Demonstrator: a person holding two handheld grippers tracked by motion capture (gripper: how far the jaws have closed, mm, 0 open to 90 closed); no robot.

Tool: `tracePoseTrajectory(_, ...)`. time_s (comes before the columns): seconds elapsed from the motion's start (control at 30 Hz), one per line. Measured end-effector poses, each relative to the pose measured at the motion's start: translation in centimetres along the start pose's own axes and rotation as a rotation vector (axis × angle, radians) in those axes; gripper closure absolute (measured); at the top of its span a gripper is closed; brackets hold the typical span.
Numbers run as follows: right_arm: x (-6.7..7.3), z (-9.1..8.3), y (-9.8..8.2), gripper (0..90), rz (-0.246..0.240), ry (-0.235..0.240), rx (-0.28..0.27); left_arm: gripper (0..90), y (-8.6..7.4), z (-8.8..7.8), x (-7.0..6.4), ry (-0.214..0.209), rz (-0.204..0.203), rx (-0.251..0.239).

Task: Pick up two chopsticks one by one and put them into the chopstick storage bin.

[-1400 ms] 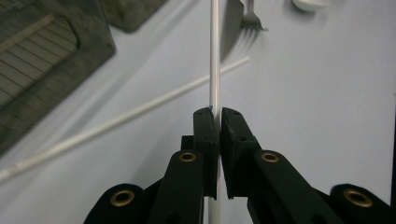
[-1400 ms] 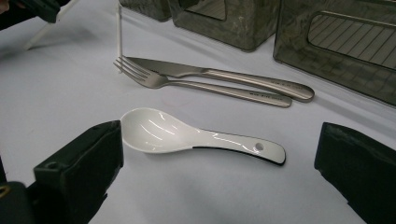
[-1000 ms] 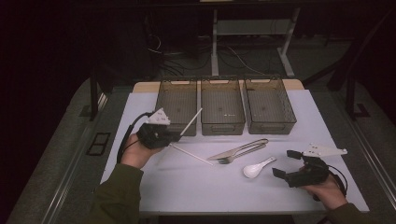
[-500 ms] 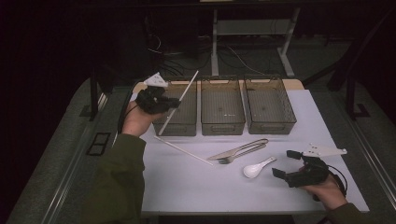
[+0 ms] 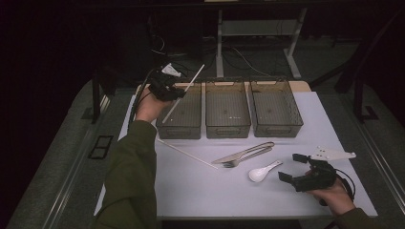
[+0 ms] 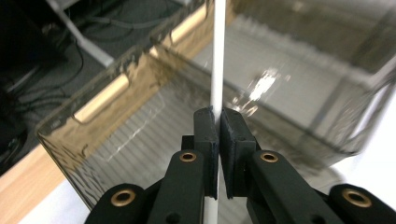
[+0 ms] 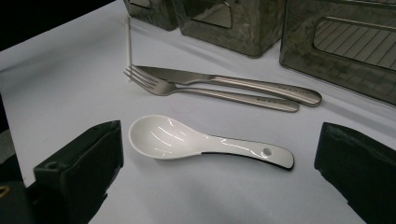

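Dark floor and cables surround the white counter (image 5: 200, 191), whose far edge carries three bins. Over the left bin (image 5: 184, 114), the chopstick (image 5: 184, 91) is pinched in the left gripper (image 5: 168, 90), slanting across the bin's mouth. To drop it well, lower it lengthwise along the bin, level it, then release low so it doesn't bounce. A second chopstick (image 5: 186, 153) lies mid-counter, beside knife (image 5: 248, 151), fork (image 5: 246, 159) and spoon (image 5: 262, 171). Near the right front corner, the right gripper (image 5: 292, 168) rests released, facing the spoon.
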State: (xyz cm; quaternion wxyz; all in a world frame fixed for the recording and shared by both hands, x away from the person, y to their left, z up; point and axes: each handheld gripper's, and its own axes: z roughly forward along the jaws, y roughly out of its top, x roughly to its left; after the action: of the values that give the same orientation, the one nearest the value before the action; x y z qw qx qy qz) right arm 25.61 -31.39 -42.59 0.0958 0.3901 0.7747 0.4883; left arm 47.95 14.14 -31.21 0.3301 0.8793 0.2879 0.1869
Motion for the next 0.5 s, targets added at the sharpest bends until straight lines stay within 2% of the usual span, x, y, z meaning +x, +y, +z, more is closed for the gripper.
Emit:
tracePoseTrajectory(0.13, -0.1, -0.1, 0.0, 1.2, -0.002, -0.001, 0.002, 84.8, -0.7, 1.3, 0.1, 0.017, 0.008, 0.075)
tracePoseTrajectory(0.17, -0.1, -0.1, -0.1, 1.2, 0.0, -0.001, 0.001, 84.8, -0.9, 1.5, 0.2, 0.01, 0.006, 0.092)
tracePoseTrajectory(0.27, -0.1, -0.1, -0.1, 1.2, -0.001, 0.001, 0.003, 84.7, -1.6, 2.0, 0.3, 0.008, -0.034, 0.089)
tracePoseTrajectory(0.33, 0.0, -0.2, -0.2, 1.2, 0.002, 0.004, 0.003, 84.7, -2.1, 2.6, 0.5, -0.002, -0.033, 0.125)
tracePoseTrajectory(0.37, -0.1, -0.1, -0.1, 1.2, 0.005, 0.003, -0.001, 84.6, -2.3, 3.0, 0.4, -0.008, -0.049, 0.128)
tracePoseTrajectory(0.43, -0.1, -0.1, -0.1, 1.2, 0.007, 0.0, -0.001, 84.6, -2.7, 3.6, 0.3, -0.009, -0.058, 0.143)
tracePoseTrajectory(0.5, -0.2, -0.2, -0.1, 1.2, 0.013, -0.003, -0.002, 84.5, -3.4, 4.2, 0.2, -0.008, -0.084, 0.136)
